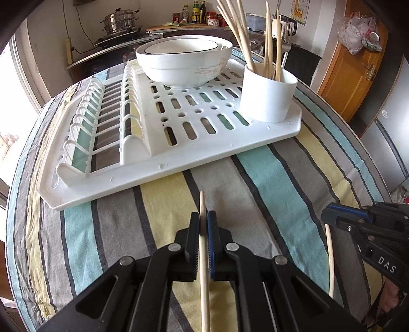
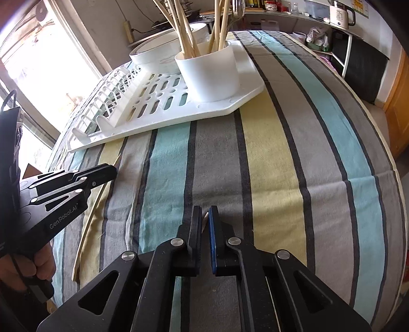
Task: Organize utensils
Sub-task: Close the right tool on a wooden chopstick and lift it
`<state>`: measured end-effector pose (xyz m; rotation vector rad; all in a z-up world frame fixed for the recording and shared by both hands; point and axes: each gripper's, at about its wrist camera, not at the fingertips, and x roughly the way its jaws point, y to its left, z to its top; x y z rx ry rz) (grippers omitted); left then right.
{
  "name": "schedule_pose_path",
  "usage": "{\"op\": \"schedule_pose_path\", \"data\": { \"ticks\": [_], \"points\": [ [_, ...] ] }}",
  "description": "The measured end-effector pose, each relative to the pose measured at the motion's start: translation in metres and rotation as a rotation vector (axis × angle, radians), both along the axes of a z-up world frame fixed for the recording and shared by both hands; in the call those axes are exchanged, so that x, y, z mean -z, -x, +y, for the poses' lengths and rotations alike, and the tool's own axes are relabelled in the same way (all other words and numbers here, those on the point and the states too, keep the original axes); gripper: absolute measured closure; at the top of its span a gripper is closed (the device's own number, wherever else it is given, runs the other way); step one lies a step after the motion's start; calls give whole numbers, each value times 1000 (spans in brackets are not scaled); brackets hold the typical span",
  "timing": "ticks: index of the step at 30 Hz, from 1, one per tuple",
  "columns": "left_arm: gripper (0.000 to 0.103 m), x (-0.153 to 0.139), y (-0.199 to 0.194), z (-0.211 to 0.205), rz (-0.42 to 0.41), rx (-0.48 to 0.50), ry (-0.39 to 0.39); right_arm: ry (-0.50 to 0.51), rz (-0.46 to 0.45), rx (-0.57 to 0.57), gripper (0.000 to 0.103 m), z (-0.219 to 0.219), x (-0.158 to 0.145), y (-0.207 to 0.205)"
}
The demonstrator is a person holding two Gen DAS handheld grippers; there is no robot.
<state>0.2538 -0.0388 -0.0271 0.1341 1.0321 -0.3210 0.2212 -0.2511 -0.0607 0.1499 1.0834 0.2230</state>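
Note:
My left gripper is shut on a pale wooden chopstick that runs lengthwise between its pads, with the tip poking out ahead over the striped cloth. To the right, my right gripper is shut on a second chopstick, which trails down behind it. In the right wrist view only that chopstick's tip shows between the closed fingers of the right gripper. The left gripper with its chopstick is at the left there. A white cup holding several chopsticks stands on the near right corner of the white drying rack.
A white bowl sits at the back of the rack, left of the cup. The striped tablecloth covers the round table, whose edge curves along the right. Behind it are a stove with a steamer pot, bottles and a kettle.

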Motion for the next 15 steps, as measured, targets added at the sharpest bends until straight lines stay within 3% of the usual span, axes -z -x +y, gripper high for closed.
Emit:
{"op": "schedule_pose_path", "data": {
  "ticks": [9,12,15],
  "points": [
    [97,-21,1,16,-46,-15,67,-54,-51,-63,100,2,-11,-4],
    [97,-28,0,18,-63,-17,83,-31,-83,-65,100,2,-21,-3],
    [97,-32,1,17,-70,-15,87,-14,-36,-14,100,-5,-19,-7]
  ]
}}
